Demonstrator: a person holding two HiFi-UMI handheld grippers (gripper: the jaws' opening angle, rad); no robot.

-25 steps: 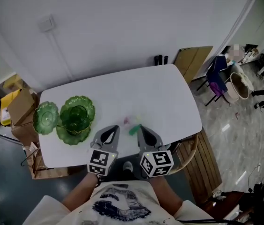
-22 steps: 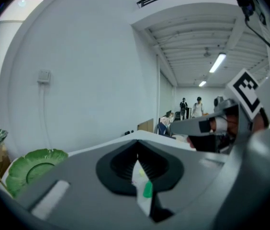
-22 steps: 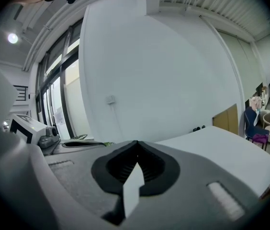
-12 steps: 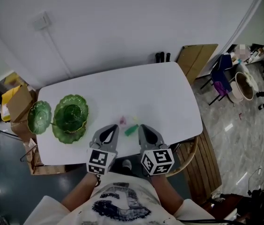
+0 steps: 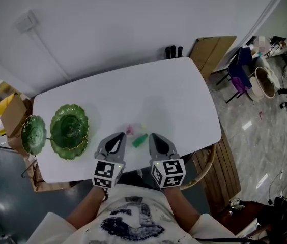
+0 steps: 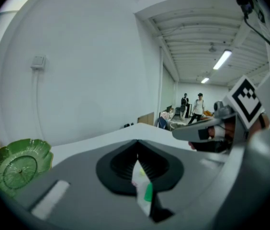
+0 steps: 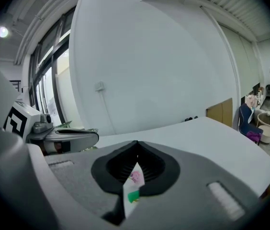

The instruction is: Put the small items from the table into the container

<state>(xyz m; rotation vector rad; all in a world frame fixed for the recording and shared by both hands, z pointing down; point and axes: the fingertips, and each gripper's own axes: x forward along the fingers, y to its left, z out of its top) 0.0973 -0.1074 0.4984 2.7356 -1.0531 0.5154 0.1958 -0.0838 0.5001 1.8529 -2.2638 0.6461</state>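
Observation:
Three small items lie near the front edge of the white table [image 5: 174, 95]: a pink one [image 5: 130, 130], a pale yellow one [image 5: 142, 127] and a green one [image 5: 140, 140]. The container, a green glass bowl [image 5: 69, 128] on its plate, stands at the table's left, with a smaller green dish [image 5: 33, 133] beside it. My left gripper [image 5: 118, 136] and right gripper [image 5: 154, 136] hover just left and right of the items, both shut and empty. Through the slit of the left gripper [image 6: 137, 143] I see the green item [image 6: 148, 193]. The right gripper [image 7: 136, 143] frames the pink item [image 7: 135, 177].
Cardboard boxes [image 5: 11, 108] sit off the table's left end. A wooden chair [image 5: 204, 166] is tucked under the front right, and a brown panel [image 5: 217, 50] leans at the far right. Two black objects [image 5: 172, 51] stand by the far edge. People stand far off [image 6: 192, 107].
Both grippers have sunk toward the table while staying shut. The small items now sit between their tips, and the bowl has slid left in the head view.

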